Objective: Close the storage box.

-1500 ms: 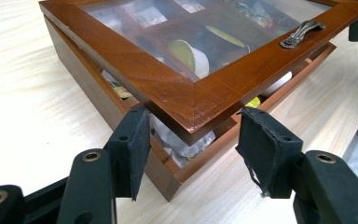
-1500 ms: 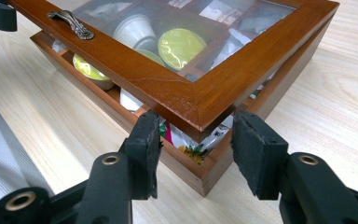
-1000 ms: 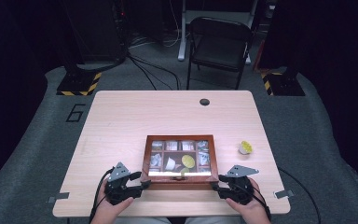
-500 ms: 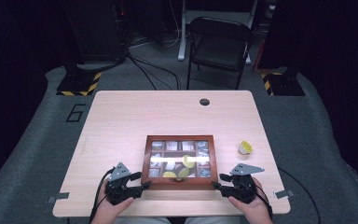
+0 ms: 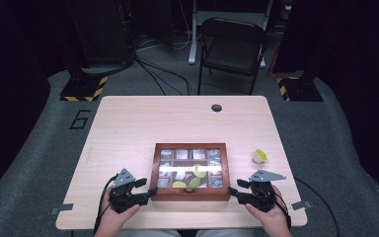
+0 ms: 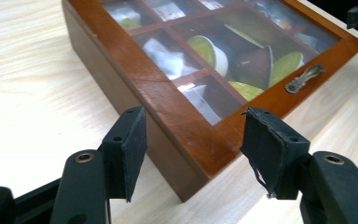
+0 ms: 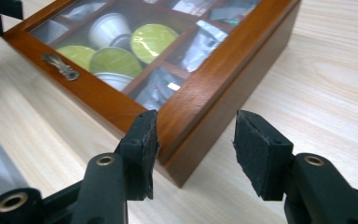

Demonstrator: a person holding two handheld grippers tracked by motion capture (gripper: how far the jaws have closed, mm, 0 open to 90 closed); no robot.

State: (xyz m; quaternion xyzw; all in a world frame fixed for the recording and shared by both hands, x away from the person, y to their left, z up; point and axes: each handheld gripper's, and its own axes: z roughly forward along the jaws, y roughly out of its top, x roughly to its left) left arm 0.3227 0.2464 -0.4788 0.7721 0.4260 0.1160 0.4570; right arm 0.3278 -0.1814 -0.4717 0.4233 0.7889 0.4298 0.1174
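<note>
Wooden box (image 5: pixel 190 193) at table's 6 o'clock — your left gripper (image 6: pixel 193 140) and right gripper (image 7: pixel 196 144) straddle its near corners, jaws just opening, pads clear — release step; next, draw both back.

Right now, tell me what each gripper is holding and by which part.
Nothing is held. The left gripper and right gripper each straddle a near corner of the wooden box, jaws just opening, pads off the wood.

Numeral "6" (image 5: pixel 81 120) marked on grey floor left of table.
</note>
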